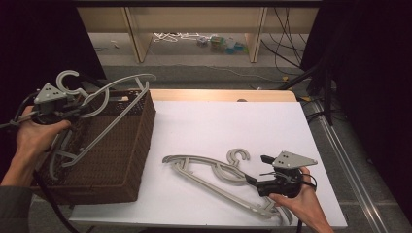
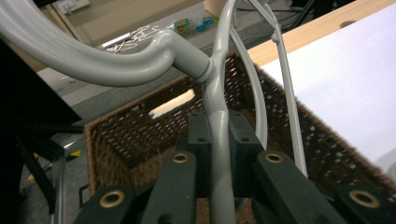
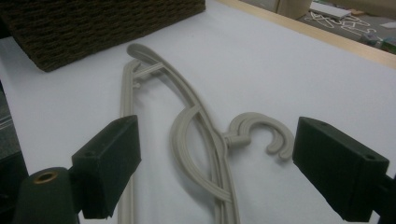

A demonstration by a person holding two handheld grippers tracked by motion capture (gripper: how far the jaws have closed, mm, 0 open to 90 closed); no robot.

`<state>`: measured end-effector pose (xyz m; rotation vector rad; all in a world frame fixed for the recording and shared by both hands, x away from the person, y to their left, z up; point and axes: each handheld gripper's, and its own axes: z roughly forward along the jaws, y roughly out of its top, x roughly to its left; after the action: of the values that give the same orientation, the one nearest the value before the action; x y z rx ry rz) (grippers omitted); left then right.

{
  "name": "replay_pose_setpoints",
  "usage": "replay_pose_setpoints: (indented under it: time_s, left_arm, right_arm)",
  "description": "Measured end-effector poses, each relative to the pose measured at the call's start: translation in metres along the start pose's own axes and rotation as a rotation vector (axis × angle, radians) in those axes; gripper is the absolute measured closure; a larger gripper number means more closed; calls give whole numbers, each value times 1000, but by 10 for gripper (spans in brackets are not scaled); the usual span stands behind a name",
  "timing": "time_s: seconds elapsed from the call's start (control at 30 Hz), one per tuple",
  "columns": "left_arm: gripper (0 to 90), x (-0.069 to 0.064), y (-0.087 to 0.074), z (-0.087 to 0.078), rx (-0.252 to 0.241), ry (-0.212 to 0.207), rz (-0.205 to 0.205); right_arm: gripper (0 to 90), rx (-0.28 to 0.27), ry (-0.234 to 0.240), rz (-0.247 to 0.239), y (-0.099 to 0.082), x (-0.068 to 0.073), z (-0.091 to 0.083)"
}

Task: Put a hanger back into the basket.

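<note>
Left gripper point(image 1: 73, 112), black two-jaw claw with a grey three-cornered plate on top, sits at the far left over the dark brown woven wicker basket point(image 1: 127, 170). Jaws are clamped on a light grey plastic coat hanger point(image 1: 109, 121), pinching the frame just below the neck. In the left gripper view the pads point(image 2: 240, 140) press both sides of the grey hanger point(image 2: 219, 140), and its hook curves off up and left. The hanger hangs tilted: the hook is up at the far left above the gripper, one shoulder end pokes past the basket's far right corner, and the long bottom bar slants down into the basket toward the near left. The basket point(image 2: 140, 140) interior is visible under the jaws.

Right gripper point(image 1: 252, 182), same build, is at the near right of the white table top point(image 1: 233, 126). Jaws stand wide open with nothing between the pads. They point left at a second light grey plastic coat hanger point(image 1: 214, 174), which lies flat on the table right of the basket, hook toward the far side. In the right gripper view this flat hanger point(image 3: 196, 121) lies between and beyond the two open pads point(image 3: 109, 158); I can't tell whether the pads touch it. The basket corner point(image 3: 93, 28) shows at the far left of that view.

A person's hand holds each gripper from the near edge.
</note>
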<state>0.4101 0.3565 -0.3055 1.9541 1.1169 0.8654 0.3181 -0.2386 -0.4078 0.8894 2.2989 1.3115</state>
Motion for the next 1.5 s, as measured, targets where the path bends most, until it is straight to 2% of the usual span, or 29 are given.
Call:
replay_pose_setpoints:
  time_s: [0.2, 0.23, 0.27, 0.37, 0.47, 0.7, 0.73, 0.83, 0.87, 1.13, 1.17, 1.2, 1.3, 1.37, 1.5]
  left_arm:
    - [819, 10, -10, 2, 22, 23, 1]
    - [819, 13, -14, 5, 19, 30, -23]
    - [819, 15, -17, 6, 24, 29, -25]
    - [819, 18, -22, 9, 47, 41, -11]
    - [819, 19, -25, 11, 47, 43, -15]
    - [819, 19, -33, 8, 48, 13, 27]
    - [819, 20, -34, 8, 47, 12, 47]
    - [819, 21, -35, 7, 49, 3, 46]
    - [819, 23, -34, 6, 78, 4, 78]
    - [819, 24, -37, 15, 117, 17, 76]
    - [819, 25, -41, 17, 144, 31, 84]
    - [818, 25, -43, 19, 147, 43, 74]
    - [818, 27, -48, 22, 147, 24, 53]
    - [817, 24, -51, 28, 175, 23, 65]
    - [816, 21, -53, 40, 215, 14, 61]
  right_arm:
    - [161, -6, -4, 6, 0, 0, 0]
    - [161, -4, -5, 9, 0, 0, 1]
    - [161, -4, -6, 11, 0, 0, 1]
    - [161, -6, -2, 10, 0, 0, 1]
    - [161, -8, -3, 6, -1, 0, 1]
    - [161, -8, -3, 15, -1, -1, 2]
    - [161, -8, -3, 15, -1, -1, 2]
    - [161, 1, -8, 12, -1, -2, 1]
    - [161, 3, -8, 17, -1, -2, 1]
    - [161, -5, 2, 15, -2, -2, 2]
    - [161, -3, 4, 15, -2, -2, 1]
    - [161, -1, 2, 17, -2, -3, 1]
    - [161, 2, 1, 24, -2, -3, 1]
    - [161, 3, 8, 14, -2, -4, 1]
    - [161, -3, 3, 17, -2, -4, 3]
